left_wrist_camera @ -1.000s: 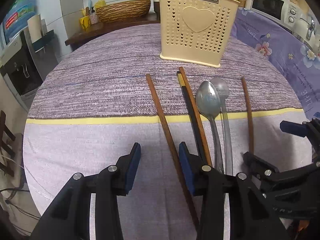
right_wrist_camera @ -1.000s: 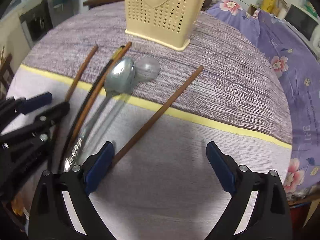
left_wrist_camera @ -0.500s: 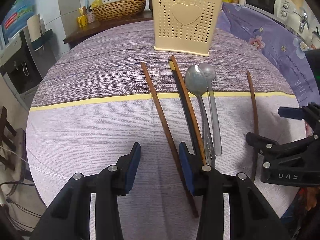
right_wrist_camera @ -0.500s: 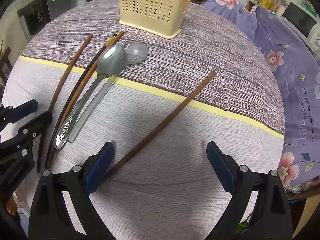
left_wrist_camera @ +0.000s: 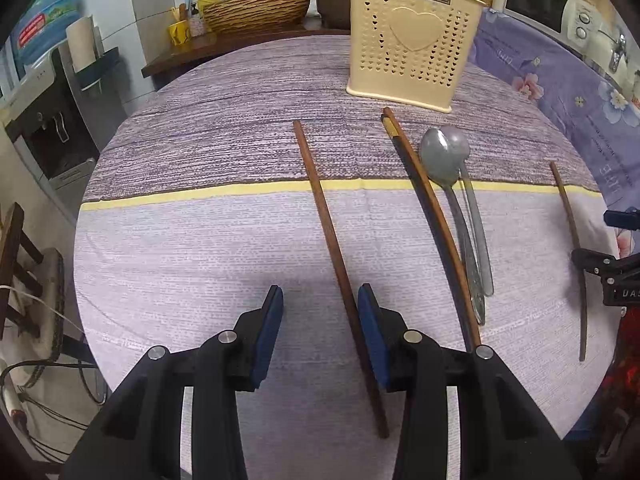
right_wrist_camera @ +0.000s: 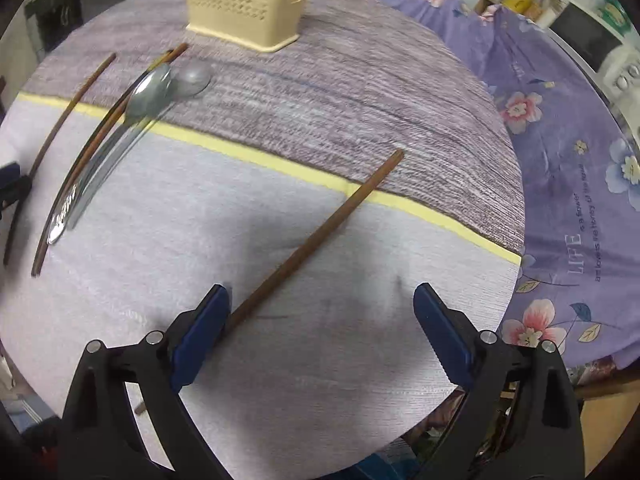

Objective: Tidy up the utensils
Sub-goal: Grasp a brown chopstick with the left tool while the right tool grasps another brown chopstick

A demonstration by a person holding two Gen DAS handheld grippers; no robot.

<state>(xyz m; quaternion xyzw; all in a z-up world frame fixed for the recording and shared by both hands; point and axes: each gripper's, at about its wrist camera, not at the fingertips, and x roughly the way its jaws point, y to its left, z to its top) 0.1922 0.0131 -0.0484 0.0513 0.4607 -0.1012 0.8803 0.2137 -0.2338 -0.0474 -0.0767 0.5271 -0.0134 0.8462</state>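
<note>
Both grippers have drawn back from the cream slotted holder point(left_wrist_camera: 414, 46), which now looks farther off. Left gripper point(left_wrist_camera: 319, 336) and right gripper point(right_wrist_camera: 322, 330) are spread apart, holding nothing. Brown chopsticks point(left_wrist_camera: 326, 228) and two steel spoons point(left_wrist_camera: 454, 184) lie flat on the striped tablecloth point(left_wrist_camera: 192, 240), in front of the holder.

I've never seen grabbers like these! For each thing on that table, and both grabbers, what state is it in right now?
Left gripper: open, empty.
Right gripper: open wide, empty.
Cream holder: upright, a spoon already inside.
Left chopstick: lying flat, alone.
Chopstick pair: lying flat, side by side.
Two spoons: lying flat, bowls overlapping.
Right chopstick: lying flat, alone.
</note>
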